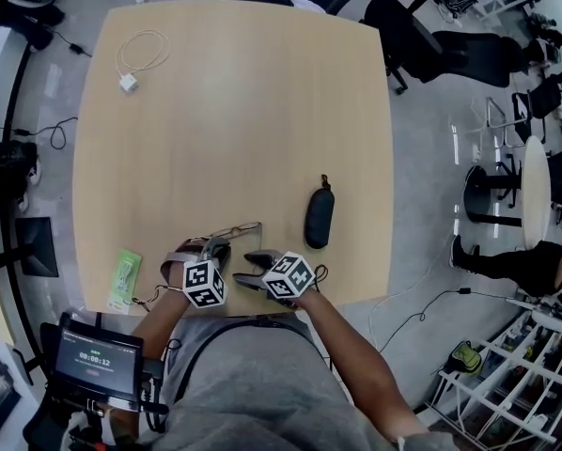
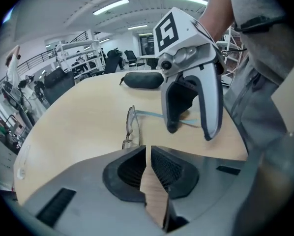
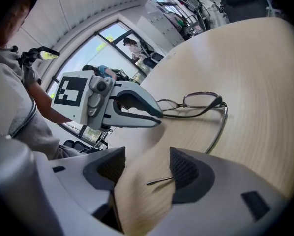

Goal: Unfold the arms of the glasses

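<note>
one arm of the glasses (image 3: 196, 102) looks swung out, its thin tip lying loose between the wide-spread jaws of the right gripper (image 3: 147, 173). the frame sits near the front edge of the table (image 1: 234, 111). left gripper (image 2: 148, 154) is pinched almost together, empty, just beside the frame. next, i'd say: steady the frame and catch the arm still folded.

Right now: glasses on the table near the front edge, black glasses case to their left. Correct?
No. The black glasses case lies to the right of the glasses, as the head view shows. The glasses are on the table near the front edge.
</note>
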`<action>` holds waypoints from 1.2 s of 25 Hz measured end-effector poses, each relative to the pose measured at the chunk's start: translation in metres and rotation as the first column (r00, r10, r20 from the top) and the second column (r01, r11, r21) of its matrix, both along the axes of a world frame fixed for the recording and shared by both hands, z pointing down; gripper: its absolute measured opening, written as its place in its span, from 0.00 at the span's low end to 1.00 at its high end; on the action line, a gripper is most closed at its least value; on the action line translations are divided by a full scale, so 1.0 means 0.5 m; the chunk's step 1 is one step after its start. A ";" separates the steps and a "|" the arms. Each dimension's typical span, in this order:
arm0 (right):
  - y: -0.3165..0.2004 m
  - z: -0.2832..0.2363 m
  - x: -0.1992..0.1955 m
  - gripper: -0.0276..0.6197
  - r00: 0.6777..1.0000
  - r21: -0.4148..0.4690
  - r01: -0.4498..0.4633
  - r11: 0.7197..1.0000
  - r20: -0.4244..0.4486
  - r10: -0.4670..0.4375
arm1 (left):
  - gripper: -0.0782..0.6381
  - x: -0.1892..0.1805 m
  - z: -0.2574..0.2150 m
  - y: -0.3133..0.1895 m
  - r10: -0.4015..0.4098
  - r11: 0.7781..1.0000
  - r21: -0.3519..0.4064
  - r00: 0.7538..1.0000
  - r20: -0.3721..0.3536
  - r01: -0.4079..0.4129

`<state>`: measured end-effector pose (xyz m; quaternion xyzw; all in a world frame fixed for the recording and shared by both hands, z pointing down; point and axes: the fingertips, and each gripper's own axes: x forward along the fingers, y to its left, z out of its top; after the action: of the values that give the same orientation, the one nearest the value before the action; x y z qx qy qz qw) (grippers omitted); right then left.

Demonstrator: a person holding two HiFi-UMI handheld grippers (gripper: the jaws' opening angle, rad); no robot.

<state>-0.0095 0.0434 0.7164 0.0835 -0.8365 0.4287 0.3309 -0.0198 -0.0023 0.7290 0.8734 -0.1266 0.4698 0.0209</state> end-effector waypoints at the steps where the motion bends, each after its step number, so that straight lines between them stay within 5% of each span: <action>1: 0.006 0.000 0.002 0.45 1.000 -0.001 -0.002 1.000 0.003 0.002 | 0.13 -0.002 0.000 -0.006 -0.008 1.000 0.024 1.000 0.006 0.008; 14: 0.012 -0.001 -0.002 0.45 0.999 0.033 0.042 0.999 0.006 -0.042 | 0.13 0.029 0.010 -0.064 -0.022 0.968 0.252 0.994 0.108 -0.006; 19: 0.020 -0.007 0.008 0.45 0.999 0.033 0.051 0.998 0.013 -0.051 | 0.16 0.045 0.010 -0.071 -0.027 0.963 0.269 0.989 0.143 -0.012; 23: -0.004 0.009 0.004 0.45 0.998 0.029 0.061 0.998 0.017 -0.062 | 0.17 0.044 0.031 -0.103 -0.045 0.981 0.193 0.990 0.136 0.018; 26: -0.007 0.018 -0.001 0.45 0.998 0.025 0.065 0.998 0.019 -0.066 | 0.17 0.044 0.039 -0.110 -0.087 0.995 0.049 0.993 0.074 0.083; 30: 0.003 0.011 -0.004 0.45 0.997 0.020 0.074 0.997 0.017 -0.074 | 0.17 0.044 0.028 -0.106 -0.100 0.988 -0.108 0.993 0.059 0.106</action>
<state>-0.0115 0.0447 0.7219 0.0518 -0.8459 0.4089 0.3384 0.0023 -0.0551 0.7428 0.8502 -0.1459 0.4978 0.0904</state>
